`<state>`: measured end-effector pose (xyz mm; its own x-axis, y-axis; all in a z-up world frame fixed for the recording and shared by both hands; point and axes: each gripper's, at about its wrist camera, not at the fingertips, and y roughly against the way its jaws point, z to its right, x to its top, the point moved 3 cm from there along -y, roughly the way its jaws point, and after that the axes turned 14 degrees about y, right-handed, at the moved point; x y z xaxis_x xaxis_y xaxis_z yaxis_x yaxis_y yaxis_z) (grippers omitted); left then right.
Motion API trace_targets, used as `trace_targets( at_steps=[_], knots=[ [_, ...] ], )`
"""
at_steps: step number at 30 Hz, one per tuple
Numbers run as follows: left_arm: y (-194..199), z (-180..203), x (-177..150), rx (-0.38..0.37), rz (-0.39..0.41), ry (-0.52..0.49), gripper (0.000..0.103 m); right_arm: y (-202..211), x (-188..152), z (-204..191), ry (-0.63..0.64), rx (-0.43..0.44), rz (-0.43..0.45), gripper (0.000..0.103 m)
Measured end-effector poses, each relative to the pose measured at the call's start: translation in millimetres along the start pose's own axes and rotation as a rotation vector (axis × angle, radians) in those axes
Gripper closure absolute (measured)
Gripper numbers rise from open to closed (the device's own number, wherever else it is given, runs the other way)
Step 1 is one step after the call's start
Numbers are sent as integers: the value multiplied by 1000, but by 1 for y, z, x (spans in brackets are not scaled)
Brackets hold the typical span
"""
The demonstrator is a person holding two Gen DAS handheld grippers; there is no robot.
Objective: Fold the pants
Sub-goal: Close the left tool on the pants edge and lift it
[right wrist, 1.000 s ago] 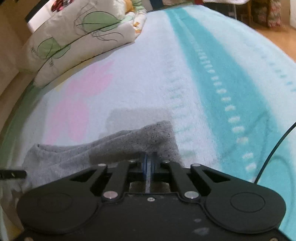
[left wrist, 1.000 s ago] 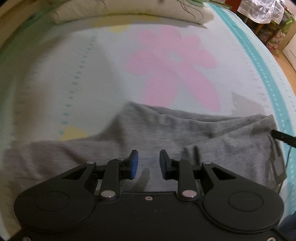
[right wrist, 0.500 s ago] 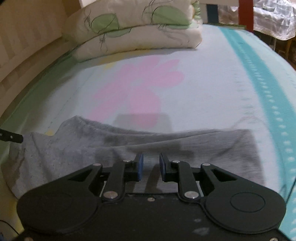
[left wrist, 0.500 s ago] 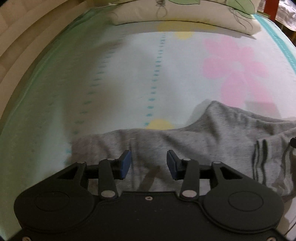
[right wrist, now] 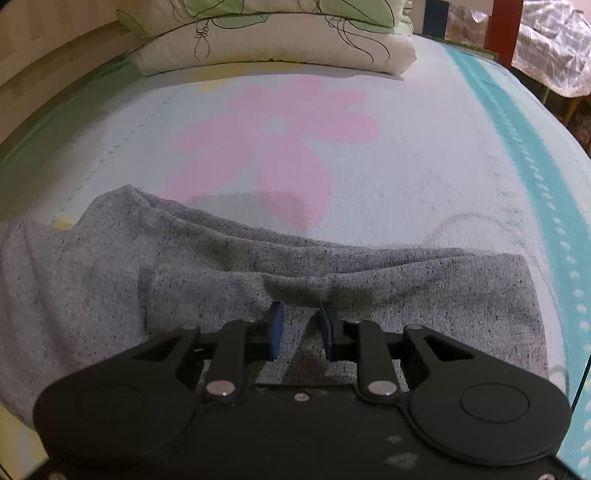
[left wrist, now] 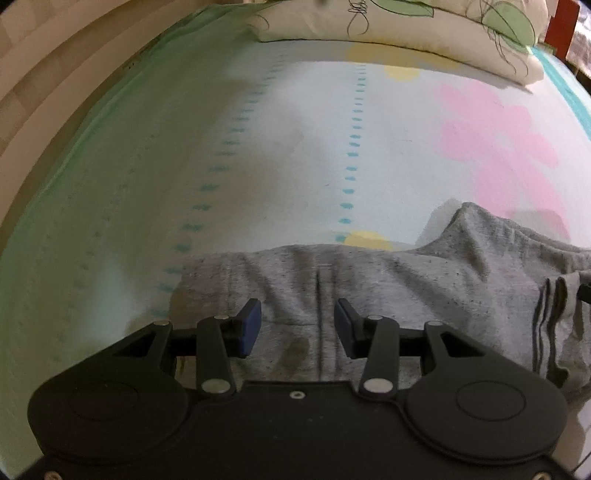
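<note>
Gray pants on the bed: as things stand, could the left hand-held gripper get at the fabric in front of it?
Probably yes. The left hand-held gripper is open right over the gray pants, and nothing lies between its fingers and the cloth. The pants lie loose on the bed cover, away from the pillows.

One grey pants [left wrist: 388, 291] [right wrist: 221, 273], lower frame. One bed [left wrist: 295, 155] [right wrist: 424, 177]. Two stacked pillows [right wrist: 273, 40], top of frame. Two grippers: left gripper [left wrist: 297, 326], right gripper [right wrist: 300, 334]. One pink flower print [right wrist: 273, 147].
</note>
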<state>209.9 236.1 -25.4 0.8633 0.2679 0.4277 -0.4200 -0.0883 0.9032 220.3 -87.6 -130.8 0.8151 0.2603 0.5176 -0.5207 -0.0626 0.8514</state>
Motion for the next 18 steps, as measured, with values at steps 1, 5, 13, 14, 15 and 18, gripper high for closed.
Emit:
trace_targets(
  at_steps=[1,5,13,14,15,18],
  knots=[
    [1,-7,0,-13,-1,14,50,1,1,0,-3,4,-4,80],
    [5,-42,2,-59,-14,81,50,0,3,0,-1,9,-15,80],
    [2,-110,-20,-109,-57,187,48,-7,6,-3,18,-5,-20,80],
    [0,-115,-24,-122,-66,206,48,-8,7,-3,18,-4,-21,80],
    [-2,-121,-30,-146,-80,234,47,-9,7,-3,18,-2,-23,80],
    [-12,-134,-47,-237,-138,332,45,-11,9,-4,18,0,-27,80]
  ],
)
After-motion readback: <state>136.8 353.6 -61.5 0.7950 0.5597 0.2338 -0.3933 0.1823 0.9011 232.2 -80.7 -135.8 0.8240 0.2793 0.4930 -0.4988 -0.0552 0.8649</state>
